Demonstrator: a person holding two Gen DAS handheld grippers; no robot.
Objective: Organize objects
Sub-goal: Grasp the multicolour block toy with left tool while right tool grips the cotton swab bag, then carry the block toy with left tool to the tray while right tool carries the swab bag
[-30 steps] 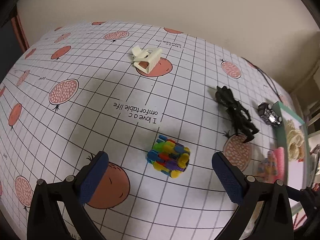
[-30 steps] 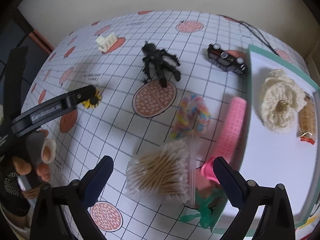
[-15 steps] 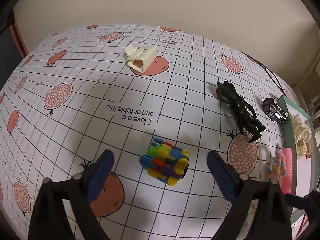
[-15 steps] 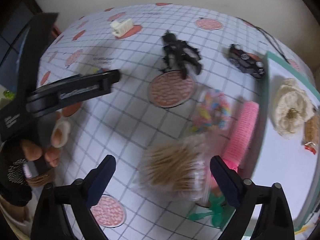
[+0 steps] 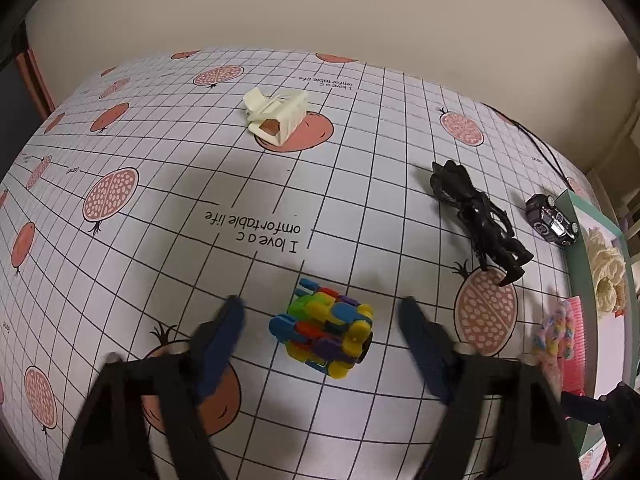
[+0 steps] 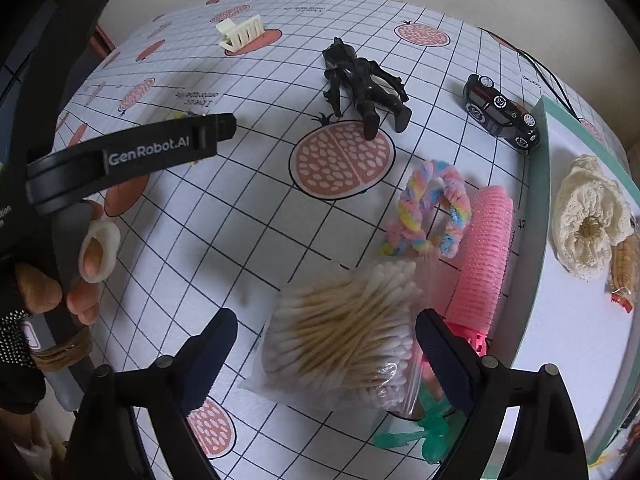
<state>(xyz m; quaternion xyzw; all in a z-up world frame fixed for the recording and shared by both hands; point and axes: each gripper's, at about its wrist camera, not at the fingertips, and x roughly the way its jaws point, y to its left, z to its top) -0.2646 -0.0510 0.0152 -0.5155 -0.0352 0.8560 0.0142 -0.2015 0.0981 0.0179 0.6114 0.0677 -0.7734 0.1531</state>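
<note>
Cotton swab bag point(image 6: 340, 336) before hair roller point(image 6: 482, 252); toy car point(image 6: 500, 114) behind

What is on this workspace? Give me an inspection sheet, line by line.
Surface: tablecloth, grid and pomegranate print.
Job's things: colourful block toy; cream hair clip; black figure; toy car; pastel twisted loop; pink roller; cotton swab bag; green toy; tray holding cream lace piece and snack packet.
Clutter: nothing seen.
Grippers: left gripper open around block toy; right gripper open over swab bag.
Cables: black cable at far edge.
Surroundings: beige wall.
</note>
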